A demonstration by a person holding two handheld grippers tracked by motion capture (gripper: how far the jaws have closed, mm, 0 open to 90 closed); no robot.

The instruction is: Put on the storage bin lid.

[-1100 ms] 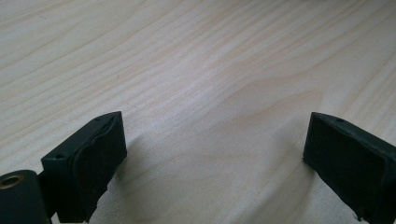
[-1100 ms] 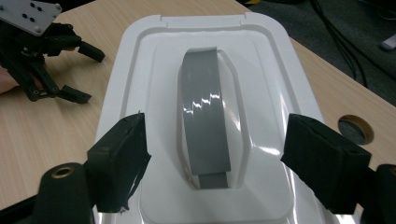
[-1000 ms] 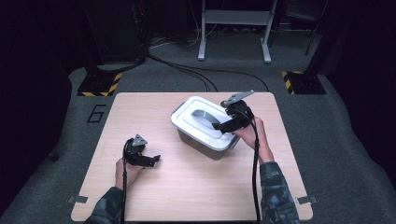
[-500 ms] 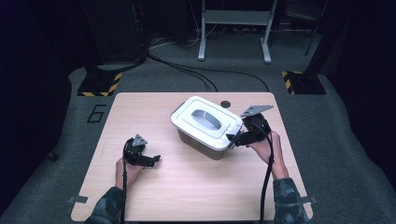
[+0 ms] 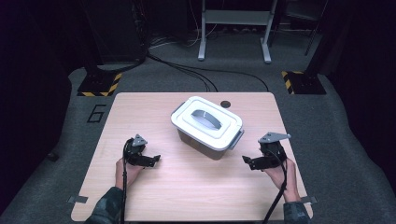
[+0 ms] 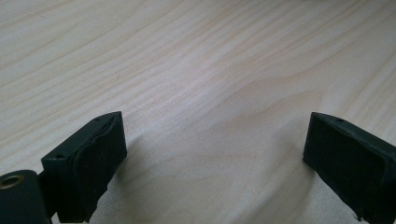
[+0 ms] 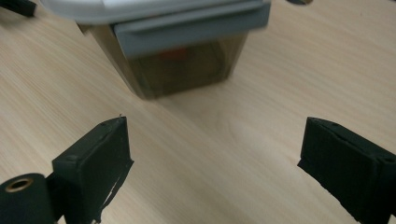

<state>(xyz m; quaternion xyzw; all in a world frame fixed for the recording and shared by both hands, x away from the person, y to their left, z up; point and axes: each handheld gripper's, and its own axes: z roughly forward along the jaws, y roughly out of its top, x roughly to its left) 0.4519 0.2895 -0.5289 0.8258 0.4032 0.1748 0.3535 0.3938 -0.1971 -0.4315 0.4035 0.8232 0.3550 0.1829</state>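
Note:
A lidded box with a white lid, a grey handle and grey side latches stands at the middle of the wooden table. In the right gripper view its dark see-through wall shows something orange inside. My right gripper sits low over the table to the right of the box and points left at it. Its jaws have just been opening and stand open with nothing between them. My left gripper rests low at the front left, open over bare wood.
A small dark round spot lies on the table behind the box. Beyond the table are grey carpet with a "6" mark, yellow-black striped bases, cables and a metal stand.
My right gripper has come off the box's right end, moving right, toward the person and down to near the tabletop. The left gripper and the box have stayed put.

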